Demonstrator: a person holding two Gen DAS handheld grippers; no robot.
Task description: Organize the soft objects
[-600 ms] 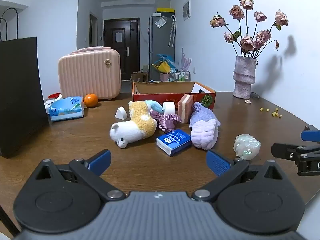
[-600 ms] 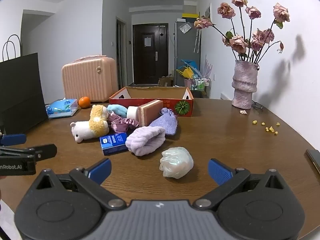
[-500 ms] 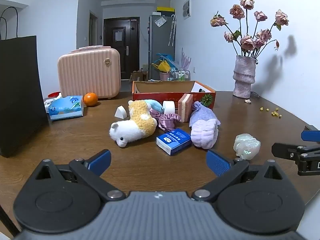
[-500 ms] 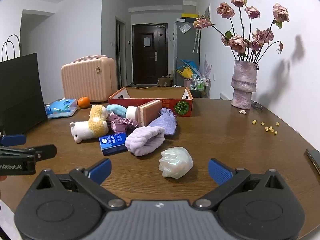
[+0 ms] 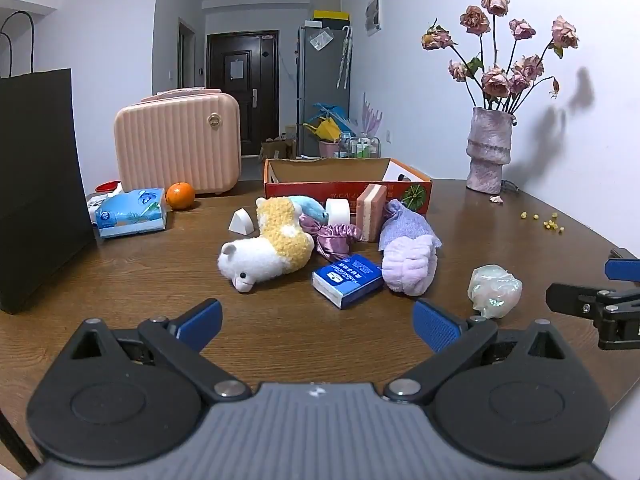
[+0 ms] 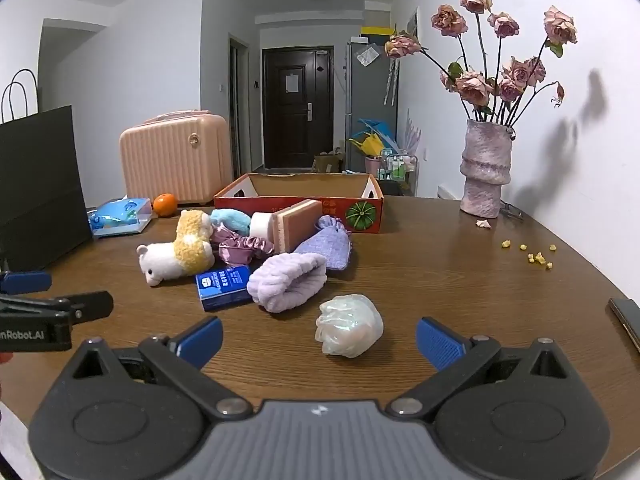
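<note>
Both the left gripper (image 5: 316, 322) and the right gripper (image 6: 318, 338) hover spread wide over the wooden worktop (image 6: 440, 280), nothing between the pads. The soft objects lie in a pile in front of the red cardboard box (image 6: 298, 196): plush alpaca (image 5: 266, 250), lilac headband (image 6: 286, 286), purple scrunchie (image 5: 334, 236), sponge (image 6: 300, 224). An iridescent crumpled ball (image 6: 348, 330) sits apart, just ahead of the right gripper.
</note>
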